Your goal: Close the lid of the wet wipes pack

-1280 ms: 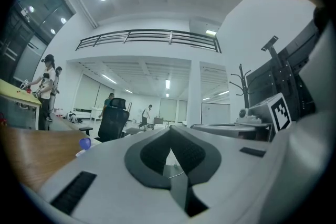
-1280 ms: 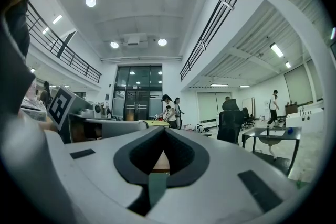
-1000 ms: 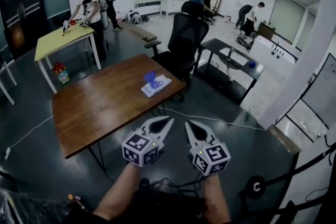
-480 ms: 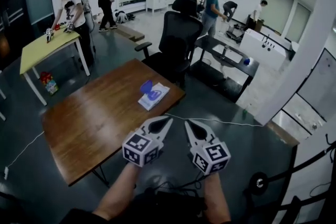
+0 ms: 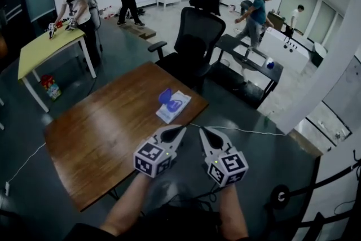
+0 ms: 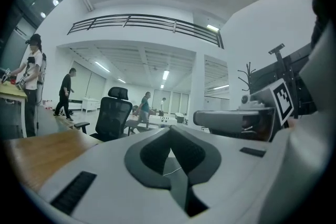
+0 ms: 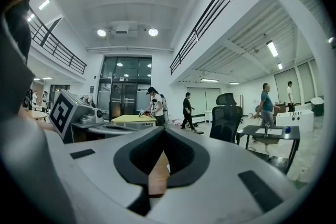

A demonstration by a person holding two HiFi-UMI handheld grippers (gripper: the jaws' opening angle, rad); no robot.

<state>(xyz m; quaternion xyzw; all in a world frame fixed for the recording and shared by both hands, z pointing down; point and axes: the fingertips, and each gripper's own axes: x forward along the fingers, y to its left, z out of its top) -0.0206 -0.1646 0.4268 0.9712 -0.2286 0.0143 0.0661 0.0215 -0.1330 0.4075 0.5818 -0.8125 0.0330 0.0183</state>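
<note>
The left hand-held gripper (image 5: pixel 181 130) and the right hand-held gripper (image 5: pixel 203 132) are held side by side at the near end of the scene, each in one hand, tips pointing forward. In the left gripper view, the left hand-held gripper (image 6: pixel 170 129) has its jaws brought together at the tips with nothing between them. The right gripper view shows the same for the right hand-held gripper (image 7: pixel 164 129): jaws together, nothing held.

Ahead of both lies the brown wooden tabletop (image 5: pixel 101 132). The wet wipes pack (image 5: pixel 176 107) lies flat on it, near its far right corner and close to the right edge. The pack is white with blue print. Its blue lid (image 5: pixel 165 96) stands raised (open) at the pack's far left end.

The pack is beyond the tips of both hand-held grippers, roughly in line with the left one, and apart from both; neither touches it.

A black office chair (image 5: pixel 198 42) stands behind the tabletop's far corner.
</note>
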